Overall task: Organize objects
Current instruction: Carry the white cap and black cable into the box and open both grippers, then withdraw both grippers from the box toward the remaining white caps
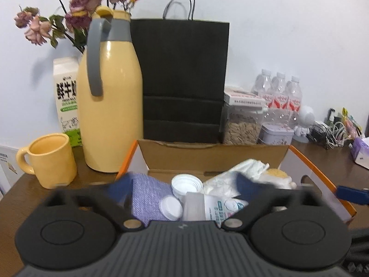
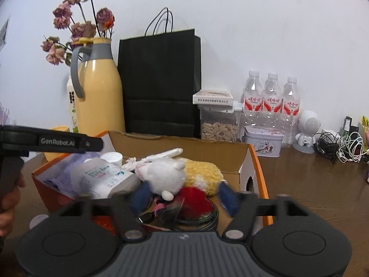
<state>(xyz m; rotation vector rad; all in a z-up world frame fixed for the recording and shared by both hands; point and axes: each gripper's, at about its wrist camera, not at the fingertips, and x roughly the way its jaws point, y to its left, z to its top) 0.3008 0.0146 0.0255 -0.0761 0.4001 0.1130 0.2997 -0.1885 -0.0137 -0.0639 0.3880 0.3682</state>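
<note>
Both claws, left (image 1: pixel 184 184) and right (image 2: pixel 182 196), released over box (image 2: pixel 233 159); brown table (image 2: pixel 311 184), white wall (image 2: pixel 265 23).

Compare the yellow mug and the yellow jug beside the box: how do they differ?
The jug stands far taller than the mug. The jug has a grey handle and collar; the mug's handle is yellow. The mug is open-topped; the jug narrows to a neck. Both stand upright and share the same pale yellow.

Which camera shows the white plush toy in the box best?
The right wrist view: the white plush toy lies unobstructed mid-frame in the cardboard box, beside a yellow fluffy item. The left wrist view shows only white material at the box's right, too blurred to identify.
</note>
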